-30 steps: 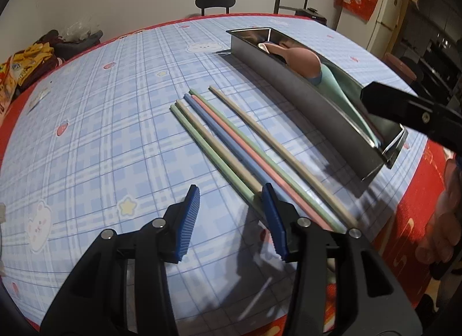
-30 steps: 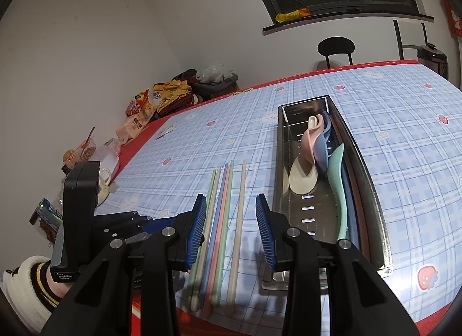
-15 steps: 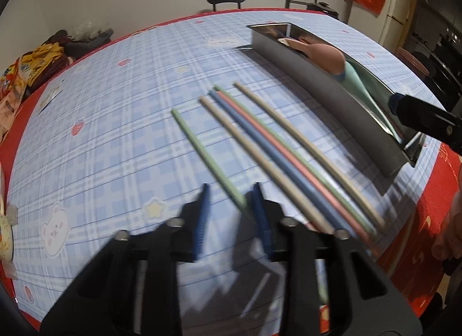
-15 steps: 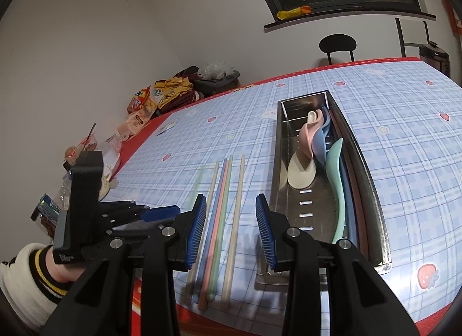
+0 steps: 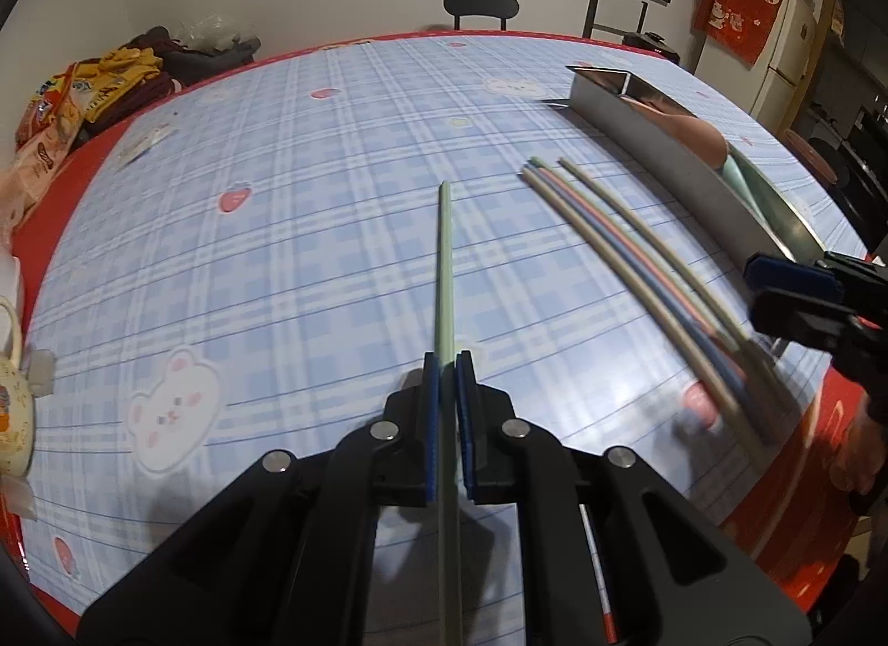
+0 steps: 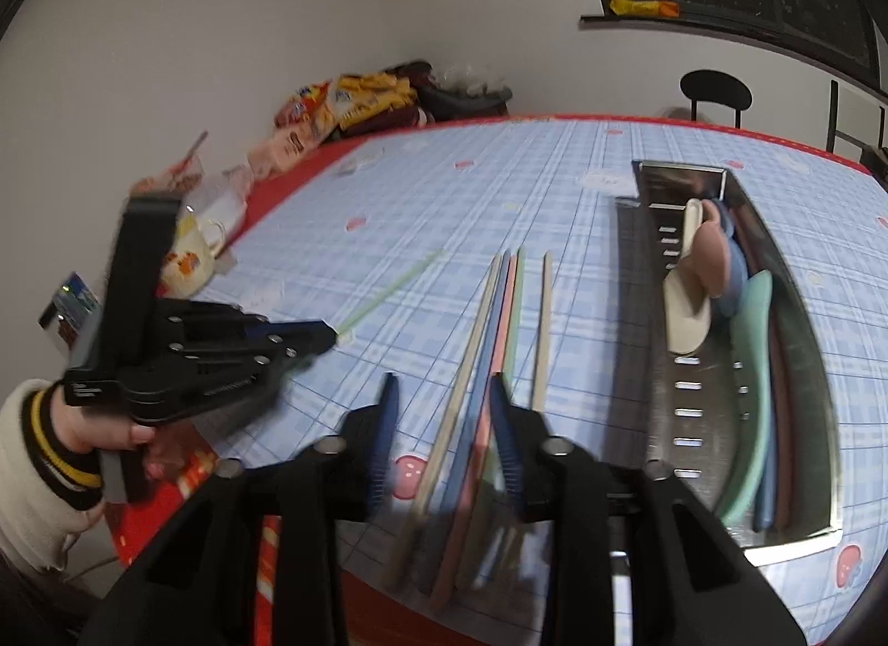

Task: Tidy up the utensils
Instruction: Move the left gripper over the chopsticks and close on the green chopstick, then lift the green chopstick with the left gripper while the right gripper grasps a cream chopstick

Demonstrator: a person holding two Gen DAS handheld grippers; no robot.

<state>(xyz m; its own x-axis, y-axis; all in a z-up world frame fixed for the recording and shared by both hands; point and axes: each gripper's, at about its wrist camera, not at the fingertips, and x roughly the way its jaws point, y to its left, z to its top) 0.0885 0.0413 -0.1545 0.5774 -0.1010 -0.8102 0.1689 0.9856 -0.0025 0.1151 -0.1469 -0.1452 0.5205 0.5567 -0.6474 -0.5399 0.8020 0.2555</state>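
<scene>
My left gripper (image 5: 447,368) is clamped on a single green chopstick (image 5: 445,268), which points away across the blue checked tablecloth (image 5: 277,257), set apart from the others. My right gripper (image 6: 444,396) is closing over the bundle of chopsticks (image 6: 502,302) lying side by side near the table edge; several sticks run between its blue pads, though blur keeps me from telling whether the pads press them yet. One beige chopstick (image 6: 543,313) lies just outside that jaw. To the right sits the steel utensil tray (image 6: 799,313), holding spoons (image 6: 705,268) and a teal utensil (image 6: 755,368).
</scene>
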